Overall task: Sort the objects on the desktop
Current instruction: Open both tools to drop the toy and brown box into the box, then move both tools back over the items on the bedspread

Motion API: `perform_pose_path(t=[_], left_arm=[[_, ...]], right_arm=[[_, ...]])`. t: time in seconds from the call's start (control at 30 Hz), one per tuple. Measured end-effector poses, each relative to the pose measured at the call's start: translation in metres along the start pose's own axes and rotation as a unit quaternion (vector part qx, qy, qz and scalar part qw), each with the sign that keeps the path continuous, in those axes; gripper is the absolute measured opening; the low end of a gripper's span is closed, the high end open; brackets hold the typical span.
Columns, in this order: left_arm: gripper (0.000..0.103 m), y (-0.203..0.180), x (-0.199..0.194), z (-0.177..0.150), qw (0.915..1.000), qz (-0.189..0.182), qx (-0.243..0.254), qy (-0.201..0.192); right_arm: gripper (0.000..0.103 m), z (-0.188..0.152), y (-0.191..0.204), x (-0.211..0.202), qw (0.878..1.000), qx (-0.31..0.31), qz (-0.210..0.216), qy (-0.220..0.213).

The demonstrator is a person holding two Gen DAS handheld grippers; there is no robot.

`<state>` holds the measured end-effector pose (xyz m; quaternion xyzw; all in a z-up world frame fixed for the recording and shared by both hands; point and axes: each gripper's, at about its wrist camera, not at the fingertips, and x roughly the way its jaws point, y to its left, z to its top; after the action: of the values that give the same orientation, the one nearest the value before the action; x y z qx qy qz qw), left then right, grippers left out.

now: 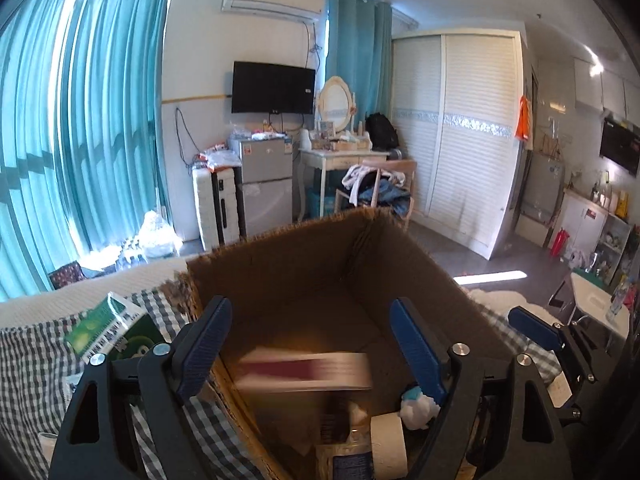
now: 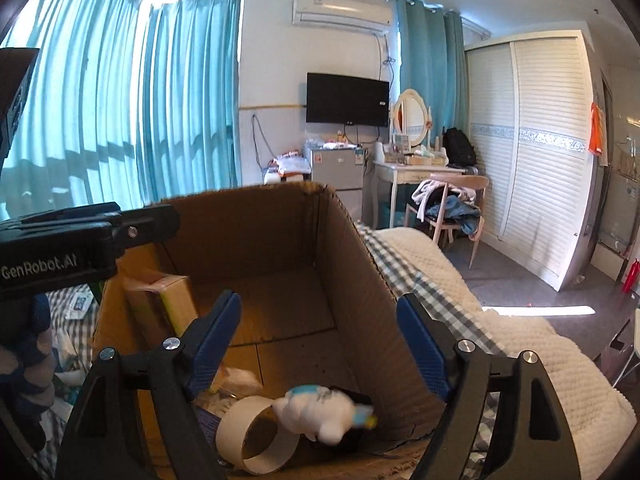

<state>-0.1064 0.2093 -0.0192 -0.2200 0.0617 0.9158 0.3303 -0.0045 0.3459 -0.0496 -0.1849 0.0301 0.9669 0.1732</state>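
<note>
Bedroom scene: teal curtains upper left in both views, checked cloth across the lower left of the left wrist view, with the cardboard box filling centre frame on it.

Left gripper sits over the box mouth, jaws apart, nothing clamped. Blurred red-and-white flat item sits just below the gap, centre-low; looks like it's dropping in, but can't confirm it's clear of the fingers.

Right gripper also has its jaws spread and empty, above the box interior. Already in the box, lower centre of the right wrist view: tape roll, white plush toy touching it, small carton leaning at the left wall.

Green box is outside the box on the cloth, left of frame, probably next.

To do this step well:
- keep the left jaws wide until the item is clearly below the fingertips
- lift straight up and don't clip the near wall
- keep the two grippers apart, since both crowd the same opening
</note>
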Motion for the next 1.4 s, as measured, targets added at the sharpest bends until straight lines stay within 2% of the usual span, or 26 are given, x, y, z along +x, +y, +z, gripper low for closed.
perform_pose_path(t=[0.13,0.37,0.4,0.43,0.5,0.77,0.87,0.97,1.1,1.13,1.4], left_arm=[[0.085,-0.001,-0.019,0.005,0.9999,0.0,-0.004,-0.014],[0.086,0.001,-0.063,0.007,0.9992,0.019,-0.008,-0.035],[0.089,0.004,-0.07,0.006,0.999,0.022,-0.011,-0.038],[0.096,0.007,-0.079,0.005,0.9986,0.026,-0.015,-0.043],[0.099,0.013,-0.094,0.002,0.9979,0.031,-0.021,-0.052],[0.103,0.041,-0.156,-0.019,0.993,0.103,-0.024,-0.053],[0.103,0.057,-0.168,-0.025,0.9892,0.133,-0.042,-0.046],[0.103,0.075,-0.179,-0.028,0.986,0.147,-0.066,-0.041],[0.103,0.09,-0.199,-0.033,0.9813,0.167,-0.081,-0.053],[0.103,0.093,-0.204,-0.035,0.98,0.174,-0.081,-0.053],[0.103,0.106,-0.234,-0.05,0.9719,0.223,-0.048,-0.058]], right_arm=[[0.08,0.007,0.001,-0.016,1.0,-0.004,-0.011,-0.013],[0.084,0.022,0.009,-0.044,0.999,-0.006,-0.006,-0.032],[0.084,0.023,0.01,-0.048,0.999,-0.006,-0.001,-0.035],[0.084,0.025,0.011,-0.053,0.999,-0.005,0.003,-0.039],[0.085,0.027,0.016,-0.063,0.999,-0.007,0.009,-0.047],[0.087,0.042,0.036,-0.105,0.997,-0.022,0.014,-0.072],[0.088,0.045,0.042,-0.118,0.996,-0.025,0.016,-0.081],[0.093,0.048,0.049,-0.133,0.995,-0.024,0.02,-0.093],[0.1,0.051,0.061,-0.151,0.993,-0.026,0.03,-0.111],[0.103,0.051,0.065,-0.156,0.992,-0.031,0.031,-0.116],[0.103,0.051,0.108,-0.183,0.985,-0.061,0.055,-0.15]])
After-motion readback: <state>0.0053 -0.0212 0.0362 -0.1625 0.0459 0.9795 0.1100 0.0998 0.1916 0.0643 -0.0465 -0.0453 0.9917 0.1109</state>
